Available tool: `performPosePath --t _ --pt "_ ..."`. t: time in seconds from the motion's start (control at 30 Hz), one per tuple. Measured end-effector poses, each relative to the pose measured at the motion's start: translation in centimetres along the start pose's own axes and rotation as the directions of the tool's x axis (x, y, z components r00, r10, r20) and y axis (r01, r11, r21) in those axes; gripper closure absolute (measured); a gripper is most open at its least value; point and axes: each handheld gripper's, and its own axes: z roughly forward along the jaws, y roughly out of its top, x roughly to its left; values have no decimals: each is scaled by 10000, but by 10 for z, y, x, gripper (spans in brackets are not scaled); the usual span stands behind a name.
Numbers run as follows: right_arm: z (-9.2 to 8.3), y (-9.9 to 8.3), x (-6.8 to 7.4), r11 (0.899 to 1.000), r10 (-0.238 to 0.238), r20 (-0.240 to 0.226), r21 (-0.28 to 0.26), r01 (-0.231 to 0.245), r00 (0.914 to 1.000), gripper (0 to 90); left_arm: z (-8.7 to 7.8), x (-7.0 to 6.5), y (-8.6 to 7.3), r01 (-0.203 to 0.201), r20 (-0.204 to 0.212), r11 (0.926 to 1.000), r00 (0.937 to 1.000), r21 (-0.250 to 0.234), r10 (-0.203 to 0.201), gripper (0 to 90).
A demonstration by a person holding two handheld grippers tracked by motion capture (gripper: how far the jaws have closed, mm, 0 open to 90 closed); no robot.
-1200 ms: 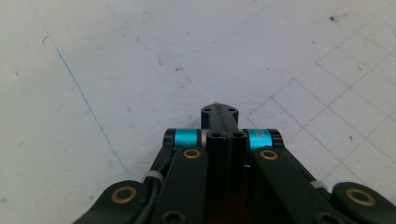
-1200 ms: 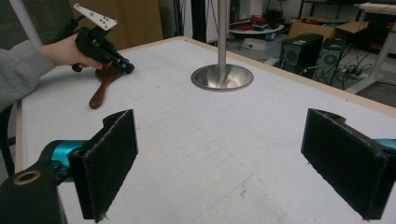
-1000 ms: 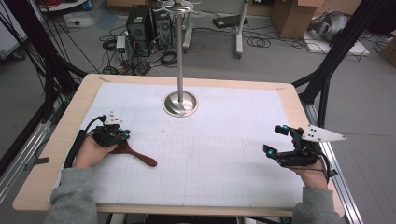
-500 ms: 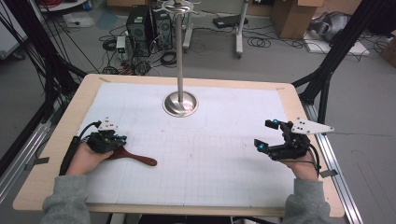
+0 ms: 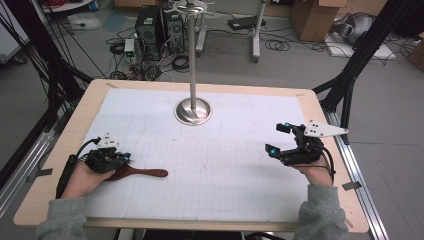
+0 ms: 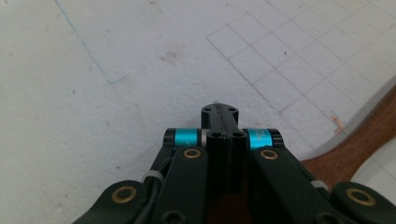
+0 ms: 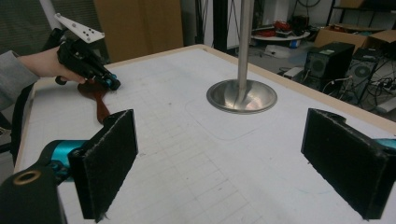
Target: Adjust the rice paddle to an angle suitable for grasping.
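The left gripper [image 5: 120, 159] hovered with fingers pressed together, empty, over the wooden spoon [image 5: 142, 173] lying on the worktop [image 5: 240, 200]. The right gripper [image 5: 276, 140] waited with fingers spread wide, holding nothing. Next, I reckoned, the left fingers must part to take the spoon.

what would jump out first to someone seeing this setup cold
Probably the tall steel stand rising from its round base at the far middle of the white gridded mat. Next, the dark wooden spatula lying near the left gripper, whose jaws are shut, while the right gripper hangs open at the other side.
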Motion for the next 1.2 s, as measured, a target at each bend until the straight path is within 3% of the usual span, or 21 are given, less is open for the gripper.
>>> performPosePath --t 0.17,0.37,0.47,0.57,0.6,0.7,0.83,0.93,1.0,1.13,1.2 --pt "4 1 -1 10000 22 -80 -27 -22 10000 96 -6 1 -7 225 217 9997 9995 -95 -223 897" --pt "7 2 -3 10000 -7 -97 -37 7 10000 95 -12 -2 -12 100 384 9999 9992 60 -102 896" --pt "9 2 -4 10000 4 -77 -48 -5 10000 96 -13 -2 -14 180 376 9998 9991 -66 -178 897" --pt "11 3 -3 10000 60 -98 -6 -60 9999 95 -14 -4 -12 82 31 9995 10000 -314 -81 896" --pt "11 3 -4 10000 3 -126 41 -2 9999 96 -17 -5 -11 100 169 9987 9998 -499 -91 896" --pt "11 3 -4 10000 27 -135 29 -26 9999 95 -24 -15 -6 -195 555 9958 9982 -897 245 896" --pt "11 3 -6 10000 49 -117 -39 -50 9999 96 -27 -31 -6 -597 685 9951 9955 -786 651 896" --pt "10 3 -6 9999 63 -129 -84 -64 9999 95 -29 -39 -7 -820 1071 9935 9902 -788 902 896" --pt "9 4 -6 9999 35 -133 -144 -37 9999 95 -30 -43 -7 -1071 1426 9905 9826 -867 1187 896" --pt "8 5 -6 9997 79 -148 -230 -82 9999 96 -27 -53 -7 -1680 2089 9822 9608 -843 1823 896" --pt "9 5 -7 9997 113 -137 -212 -116 9998 96 -24 -57 -6 -1873 2133 9796 9566 -722 1986 896"
